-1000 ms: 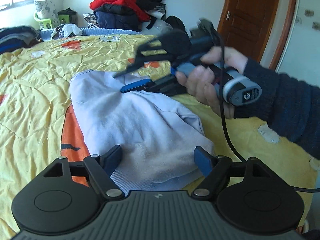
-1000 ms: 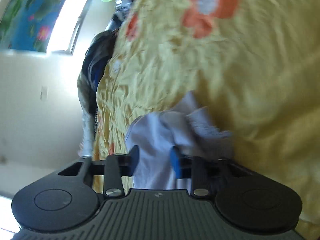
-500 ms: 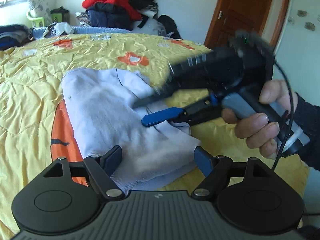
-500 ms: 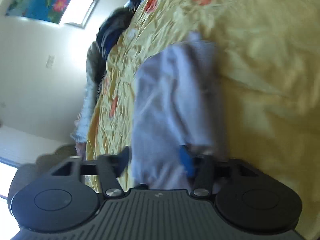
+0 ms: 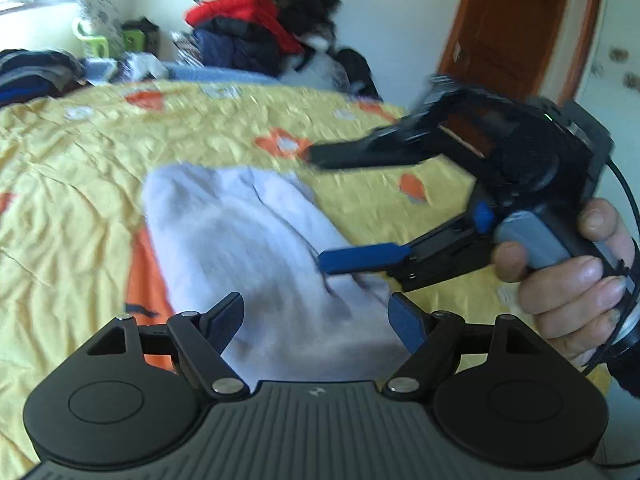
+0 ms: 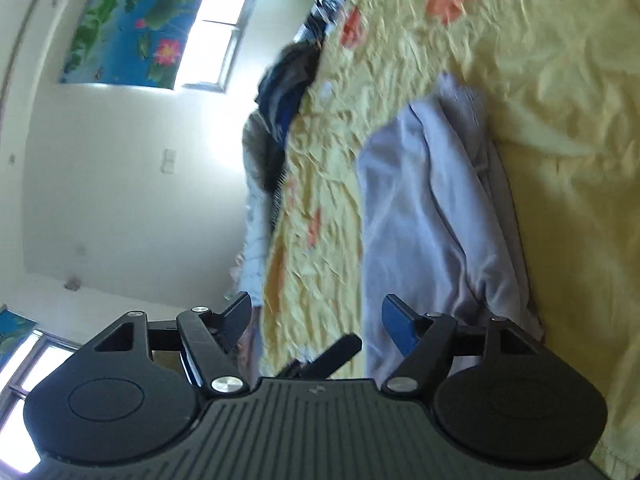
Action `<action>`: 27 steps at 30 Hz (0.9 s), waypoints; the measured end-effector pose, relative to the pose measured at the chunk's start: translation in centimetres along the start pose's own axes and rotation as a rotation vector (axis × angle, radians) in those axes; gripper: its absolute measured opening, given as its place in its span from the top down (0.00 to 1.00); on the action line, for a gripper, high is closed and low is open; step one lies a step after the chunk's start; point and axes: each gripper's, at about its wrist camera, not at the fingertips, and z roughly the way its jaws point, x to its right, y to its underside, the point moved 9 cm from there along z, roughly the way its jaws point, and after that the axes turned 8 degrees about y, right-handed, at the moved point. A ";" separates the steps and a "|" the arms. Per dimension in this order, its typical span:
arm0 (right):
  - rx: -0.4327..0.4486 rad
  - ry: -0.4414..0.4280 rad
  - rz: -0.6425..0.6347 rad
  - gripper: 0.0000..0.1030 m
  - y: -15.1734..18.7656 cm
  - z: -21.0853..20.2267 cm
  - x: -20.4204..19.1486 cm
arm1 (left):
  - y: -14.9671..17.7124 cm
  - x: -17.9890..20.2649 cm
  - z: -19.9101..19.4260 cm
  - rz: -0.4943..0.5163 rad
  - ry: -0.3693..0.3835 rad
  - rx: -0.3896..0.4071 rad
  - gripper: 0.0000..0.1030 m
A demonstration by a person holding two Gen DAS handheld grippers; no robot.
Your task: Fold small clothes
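A small pale lilac garment [image 5: 248,240] lies folded lengthwise on the yellow flowered bedspread [image 5: 80,168]. It also shows in the right wrist view [image 6: 432,216]. My left gripper [image 5: 316,316] is open and empty, just above the garment's near end. My right gripper [image 5: 316,208] is open and empty, held sideways in a hand over the garment's right edge. In its own view the right gripper [image 6: 316,316] is rolled sideways, its fingers [image 6: 396,320] spread wide.
A pile of red, dark blue and black clothes [image 5: 256,28] sits beyond the bed's far edge. A brown wooden door [image 5: 516,28] is at the far right. A window and a flower picture [image 6: 136,28] are on the wall. Dark clothes [image 6: 280,92] lie at the bed's far side.
My right gripper let go of the garment's side, opened wide and drew back to the right. The garment now lies folded and flat. My left gripper stayed open near the garment's near end.
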 end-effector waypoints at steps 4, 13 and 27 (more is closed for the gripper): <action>-0.020 0.165 0.030 0.56 1.0 1.2 4.4 | 1.9 0.7 1.0 0.053 0.004 -0.041 0.23; 0.061 0.111 0.077 0.40 1.5 -1.1 3.3 | 1.3 0.6 0.4 0.020 -0.025 -0.049 0.22; 0.010 0.145 0.046 0.46 1.7 1.4 4.5 | 1.7 -4.6 0.7 -0.188 -0.245 -0.124 0.20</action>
